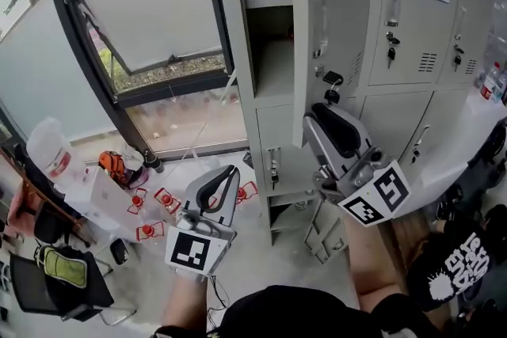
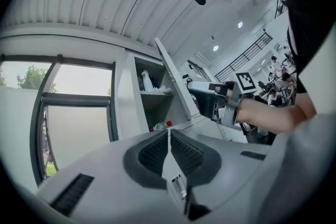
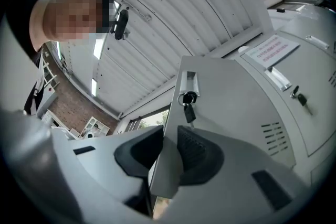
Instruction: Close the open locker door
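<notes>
While the right gripper (image 1: 323,121) (image 3: 168,148) clamps the open grey metal locker door (image 1: 342,12) (image 3: 226,107) by its edge, centre-right, the left gripper (image 1: 226,180) (image 2: 169,148) sits closed and empty, lower-left. A dark-framed window (image 1: 150,20) fills the upper left.

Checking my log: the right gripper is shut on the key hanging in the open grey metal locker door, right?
No: the right gripper is shut on the edge of the open grey metal locker door, below the key, per the right gripper view.

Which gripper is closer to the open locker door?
Right. The right gripper is clamped on the edge of the open locker door, so it touches it. The left gripper is shut on nothing, lower and to the left, apart from the door.
</notes>
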Demonstrator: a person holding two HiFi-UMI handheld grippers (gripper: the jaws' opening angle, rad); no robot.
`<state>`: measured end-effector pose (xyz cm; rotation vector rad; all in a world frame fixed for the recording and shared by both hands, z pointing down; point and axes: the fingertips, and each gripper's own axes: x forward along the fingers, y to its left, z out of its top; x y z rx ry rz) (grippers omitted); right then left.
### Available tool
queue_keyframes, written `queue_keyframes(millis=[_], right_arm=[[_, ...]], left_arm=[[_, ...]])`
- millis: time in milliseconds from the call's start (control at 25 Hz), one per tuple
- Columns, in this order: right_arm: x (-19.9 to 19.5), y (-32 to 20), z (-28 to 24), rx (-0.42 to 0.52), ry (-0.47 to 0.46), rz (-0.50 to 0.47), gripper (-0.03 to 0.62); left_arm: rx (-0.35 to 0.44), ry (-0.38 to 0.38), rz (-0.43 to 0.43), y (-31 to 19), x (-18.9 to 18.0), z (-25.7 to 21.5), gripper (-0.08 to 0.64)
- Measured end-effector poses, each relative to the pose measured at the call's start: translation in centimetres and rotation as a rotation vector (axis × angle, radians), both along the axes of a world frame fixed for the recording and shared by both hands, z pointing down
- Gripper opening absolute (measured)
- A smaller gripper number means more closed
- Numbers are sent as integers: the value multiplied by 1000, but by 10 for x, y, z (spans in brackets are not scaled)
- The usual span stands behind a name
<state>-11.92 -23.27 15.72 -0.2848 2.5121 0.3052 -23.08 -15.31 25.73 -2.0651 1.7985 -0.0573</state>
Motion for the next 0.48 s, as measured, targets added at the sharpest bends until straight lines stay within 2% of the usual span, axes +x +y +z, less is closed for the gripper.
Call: queue_keyframes(millis=[240, 480], right_arm=[[-37, -14, 18, -17, 16, -15, 98], [-65, -44, 24, -84, 21, -51, 98]], left_arm=[[13, 21, -88, 16, -33, 15, 23], [-5, 30, -155, 15, -55, 23, 23]])
